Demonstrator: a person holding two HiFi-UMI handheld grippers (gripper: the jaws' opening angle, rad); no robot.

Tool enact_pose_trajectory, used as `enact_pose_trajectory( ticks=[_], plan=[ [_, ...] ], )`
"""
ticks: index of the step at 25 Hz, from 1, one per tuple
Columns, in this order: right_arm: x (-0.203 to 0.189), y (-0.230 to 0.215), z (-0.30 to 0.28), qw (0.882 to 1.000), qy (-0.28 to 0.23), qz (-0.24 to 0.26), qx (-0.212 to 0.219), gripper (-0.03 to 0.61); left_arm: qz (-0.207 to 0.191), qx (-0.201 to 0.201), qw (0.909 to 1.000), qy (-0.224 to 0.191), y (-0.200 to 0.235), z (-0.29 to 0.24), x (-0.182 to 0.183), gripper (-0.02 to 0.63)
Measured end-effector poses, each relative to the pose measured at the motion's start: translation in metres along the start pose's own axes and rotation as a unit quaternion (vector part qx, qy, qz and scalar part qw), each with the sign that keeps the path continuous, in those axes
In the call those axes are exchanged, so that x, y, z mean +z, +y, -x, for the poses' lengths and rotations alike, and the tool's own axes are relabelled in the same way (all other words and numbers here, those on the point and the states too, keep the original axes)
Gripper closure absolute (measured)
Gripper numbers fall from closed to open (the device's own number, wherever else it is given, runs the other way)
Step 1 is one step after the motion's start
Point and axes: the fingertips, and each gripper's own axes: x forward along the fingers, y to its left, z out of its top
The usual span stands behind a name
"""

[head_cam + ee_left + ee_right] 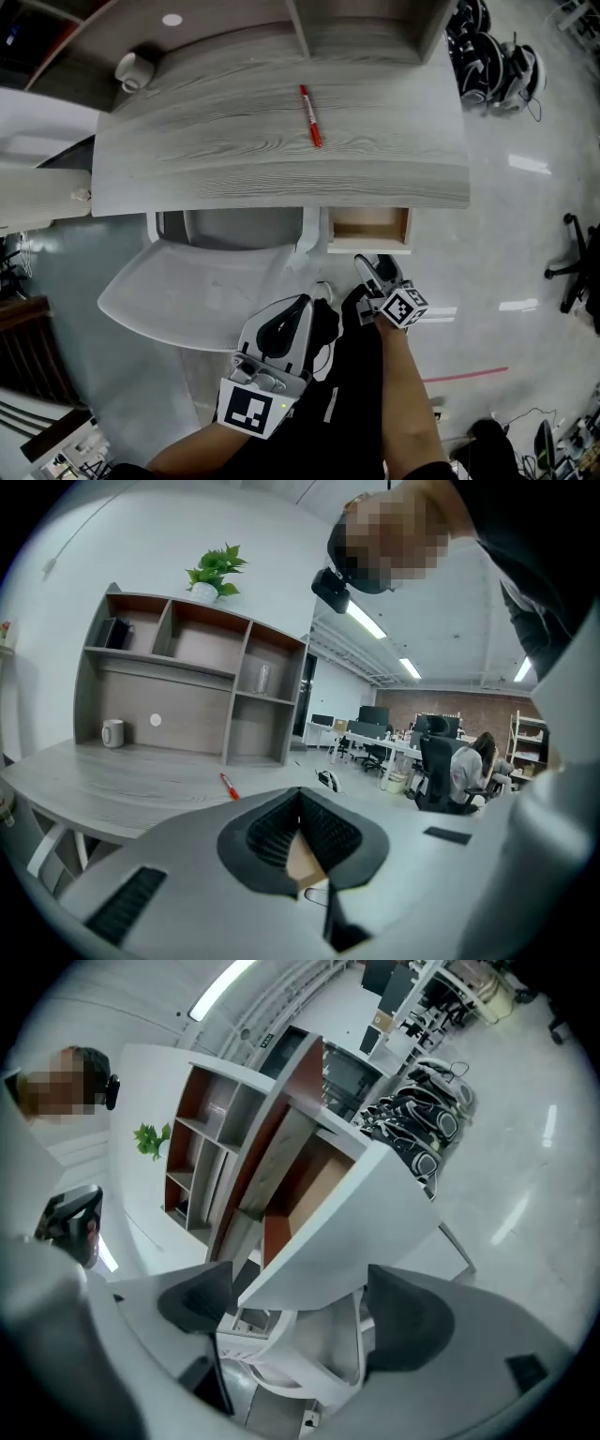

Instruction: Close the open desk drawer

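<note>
My left claw (298, 307) is nearest, low in the head view, with its jaws drawn together. My right claw (375, 267) sits just in front of the open drawer (368, 228). Its jaws are spread wide, the drawer's white front faces the gap between them, and neither pad presses on it. The drawer stands pulled out from under the tabletop (234, 141), toward its right end. A red pen (310, 117) lies on top, well apart from both claws.

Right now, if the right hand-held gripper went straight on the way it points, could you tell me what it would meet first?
Most likely the white front panel of the open wooden desk drawer: it lies just ahead of the right hand-held gripper, whose jaws stand apart. Exact depth is unclear.
</note>
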Motion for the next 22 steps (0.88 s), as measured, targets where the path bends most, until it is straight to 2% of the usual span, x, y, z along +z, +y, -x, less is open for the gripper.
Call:
enact_pose_trajectory(
  ticks=[5, 9, 14, 17, 22],
  plan=[
    [-0.005, -0.021, -0.006, 0.999, 0.017, -0.006, 0.04, 0.132, 0.001, -0.008, 1.0, 0.005, 0.003, -0.008, -0.003, 0.611],
    [0.001, -0.022, -0.012, 0.997, 0.019, 0.018, 0.075, 0.121, 0.013, -0.018, 0.9997, -0.007, 0.002, -0.013, 0.001, 0.611],
    [-0.002, -0.025, -0.011, 0.993, 0.035, 0.039, 0.111, 0.117, 0.021, -0.019, 0.9996, 0.0, 0.003, -0.015, 0.0, 0.611],
    [0.0, -0.025, -0.013, 0.992, 0.018, 0.043, 0.118, 0.118, 0.037, -0.014, 0.9992, -0.005, 0.007, -0.019, 0.002, 0.611],
    [0.003, -0.019, -0.008, 0.992, -0.011, 0.03, 0.124, 0.12, 0.033, -0.008, 0.9994, -0.001, 0.005, -0.017, -0.003, 0.611]
  ],
)
